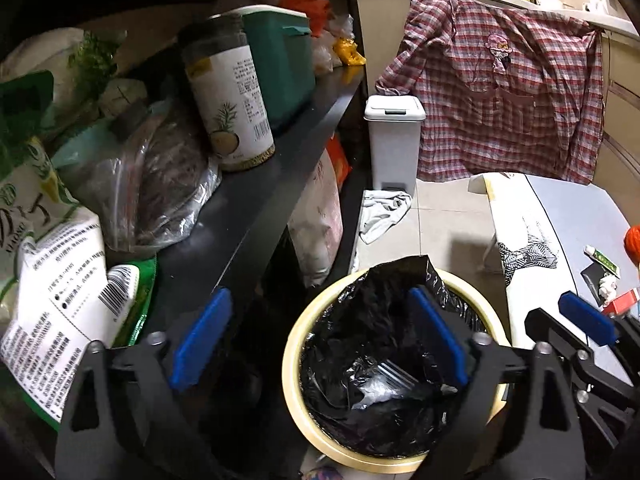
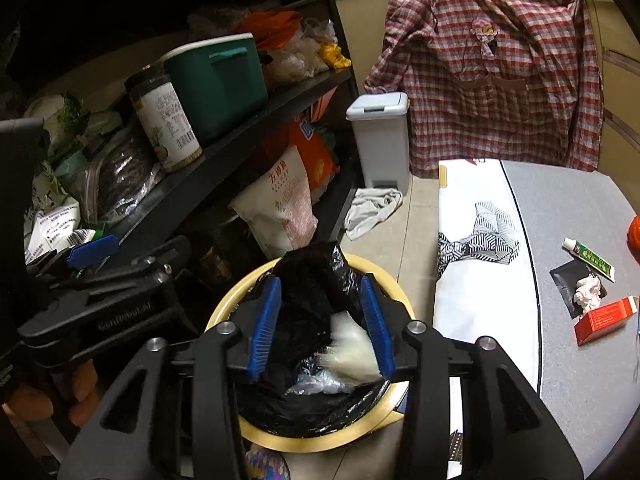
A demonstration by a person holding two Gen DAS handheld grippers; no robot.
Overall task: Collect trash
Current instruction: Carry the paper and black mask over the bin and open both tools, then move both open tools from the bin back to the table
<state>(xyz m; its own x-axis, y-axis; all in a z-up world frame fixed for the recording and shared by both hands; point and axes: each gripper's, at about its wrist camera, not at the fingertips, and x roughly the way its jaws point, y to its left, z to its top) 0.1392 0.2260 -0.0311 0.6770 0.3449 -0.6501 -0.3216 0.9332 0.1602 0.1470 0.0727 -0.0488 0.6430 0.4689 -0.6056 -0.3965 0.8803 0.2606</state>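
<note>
A round cream bin lined with a black bag stands on the floor below both grippers; it also shows in the right wrist view. My left gripper is open and empty over the bin's left rim. My right gripper is open above the bin, and a blurred white wad sits between its fingers over the bag, free of the pads. Clear plastic trash lies in the bag. On the grey table, a crumpled tissue lies on a black wrapper.
A black shelf packed with food bags and a jar stands at left. A small grey lidded bin, a rag and a plaid shirt are behind. A red box and a tube lie on the table.
</note>
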